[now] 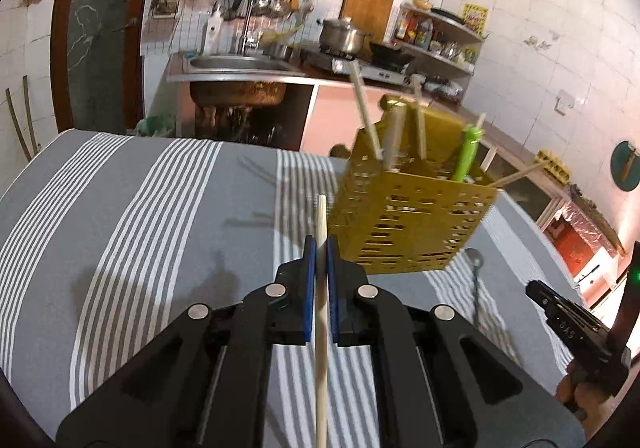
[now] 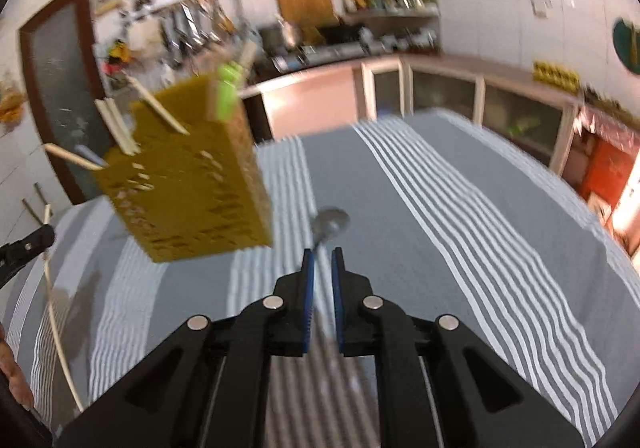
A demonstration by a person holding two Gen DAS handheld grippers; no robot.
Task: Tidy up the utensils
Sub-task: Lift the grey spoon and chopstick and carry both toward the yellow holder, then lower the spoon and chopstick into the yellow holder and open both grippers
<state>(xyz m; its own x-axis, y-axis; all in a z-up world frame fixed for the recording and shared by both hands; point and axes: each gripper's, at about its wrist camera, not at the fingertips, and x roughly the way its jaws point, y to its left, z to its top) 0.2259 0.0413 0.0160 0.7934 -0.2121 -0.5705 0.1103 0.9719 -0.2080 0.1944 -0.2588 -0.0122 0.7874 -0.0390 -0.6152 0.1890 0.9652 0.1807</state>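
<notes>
A yellow perforated utensil holder [image 1: 412, 224] stands on the striped cloth, holding several wooden chopsticks [image 1: 366, 115] and a green-handled utensil [image 1: 468, 155]. It also shows in the right wrist view [image 2: 188, 183]. My left gripper [image 1: 321, 248] is shut on a wooden chopstick [image 1: 321, 328], held above the cloth just left of the holder. My right gripper [image 2: 322, 260] is shut on the handle of a metal spoon [image 2: 330, 226], just right of the holder. The spoon also shows in the left wrist view [image 1: 475, 260], and the held chopstick in the right wrist view [image 2: 56, 328].
The grey-and-white striped cloth [image 1: 160, 215] covers the table. Behind it is a kitchen counter with a sink [image 1: 236, 65], a pot [image 1: 344, 35] on a stove and a shelf of bottles [image 1: 432, 35]. The right wrist view is motion-blurred.
</notes>
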